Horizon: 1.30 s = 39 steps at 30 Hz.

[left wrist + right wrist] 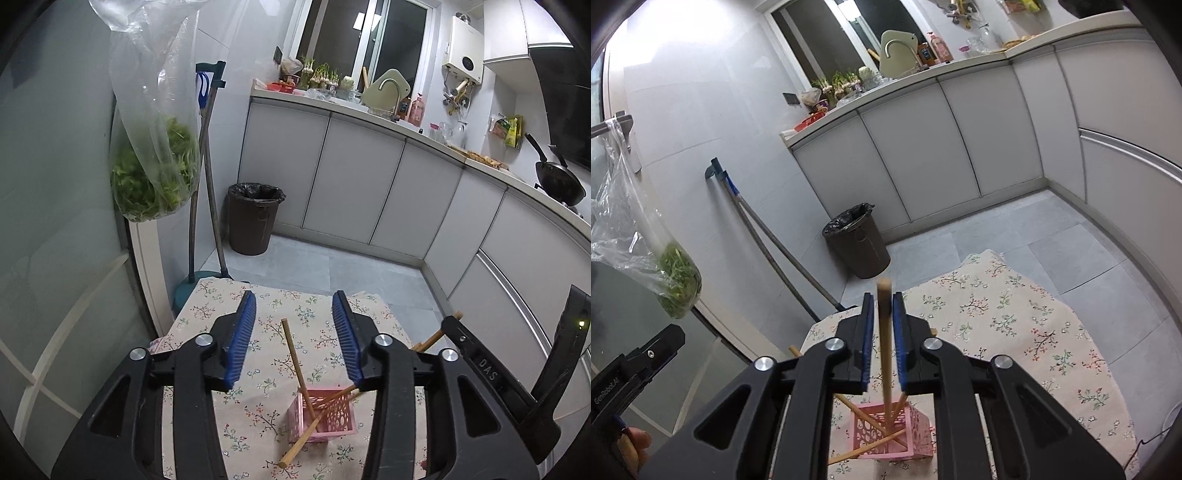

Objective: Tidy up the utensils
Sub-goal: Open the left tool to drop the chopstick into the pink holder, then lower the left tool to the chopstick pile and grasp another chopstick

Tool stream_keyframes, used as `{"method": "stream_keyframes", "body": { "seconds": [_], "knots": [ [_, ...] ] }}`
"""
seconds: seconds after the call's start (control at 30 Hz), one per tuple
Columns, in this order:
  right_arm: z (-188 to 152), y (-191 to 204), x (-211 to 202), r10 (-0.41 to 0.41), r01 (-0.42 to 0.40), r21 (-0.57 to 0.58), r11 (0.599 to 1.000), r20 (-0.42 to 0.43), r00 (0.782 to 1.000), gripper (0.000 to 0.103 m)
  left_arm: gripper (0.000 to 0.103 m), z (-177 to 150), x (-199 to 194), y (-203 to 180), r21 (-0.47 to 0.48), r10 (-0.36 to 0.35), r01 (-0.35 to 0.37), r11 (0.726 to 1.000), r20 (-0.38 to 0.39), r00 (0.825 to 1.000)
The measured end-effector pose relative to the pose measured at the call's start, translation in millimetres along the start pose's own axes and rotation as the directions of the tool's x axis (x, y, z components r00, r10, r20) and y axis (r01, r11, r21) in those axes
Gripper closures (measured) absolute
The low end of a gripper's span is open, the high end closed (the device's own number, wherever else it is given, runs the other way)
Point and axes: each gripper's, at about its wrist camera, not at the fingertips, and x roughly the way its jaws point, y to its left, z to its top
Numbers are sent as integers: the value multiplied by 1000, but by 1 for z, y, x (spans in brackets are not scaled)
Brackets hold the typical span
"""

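Observation:
A pink perforated basket (334, 415) (918, 437) stands on the floral tablecloth (207, 310) with several wooden chopsticks leaning in it. One chopstick (293, 354) rises between the blue pads of my left gripper (295, 299), which is open wide and clear of it. My right gripper (884, 295) is only narrowly open. Another chopstick (886, 350) stands upright between its pads with thin gaps on both sides, its foot in the basket. The right gripper's black body (484, 369) shows at the right of the left wrist view. A hand (635, 446) holds the left gripper at the lower left.
A dark bin (255, 218) stands on the tiled floor beyond the table. Mop handles (210, 177) lean on the left wall beside a hanging bag of greens (159, 177). White cabinets (351, 184) under a counter curve round the back and right.

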Motion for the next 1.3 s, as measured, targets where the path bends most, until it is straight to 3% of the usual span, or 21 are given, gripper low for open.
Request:
{"method": "stream_keyframes", "body": {
  "seconds": [0.07,0.3,0.37,0.63,0.83,1.07,1.13,1.3],
  "knots": [
    [0,6,-1,3,-3,-18,1000,-2,1000,76,59,0,-1,0,0,-4,4,1000,-3,1000],
    [-2,10,-17,-19,19,-56,998,13,1000,72,52,-3,-9,-9,30,-5,5,1000,12,1000],
    [-2,10,-22,-31,32,-61,998,20,999,63,47,-3,-11,-12,39,0,-1,999,19,1000],
    [-6,4,-38,-72,74,-98,992,22,997,51,33,-11,-15,-23,82,16,-18,996,32,999],
    [-11,2,-57,-111,116,-117,986,54,992,29,22,-20,-16,-33,120,22,-24,992,24,999],
    [-13,-13,-76,-167,174,-96,980,71,983,17,15,-27,-24,-40,134,11,-17,991,44,999],
    [-15,-19,-81,-184,191,-89,978,84,979,11,8,-30,-25,-43,141,3,-10,990,46,999],
    [-21,-36,-90,-226,233,-75,970,87,970,7,7,-41,-19,-56,194,-12,10,981,7,1000]
  ]
}}
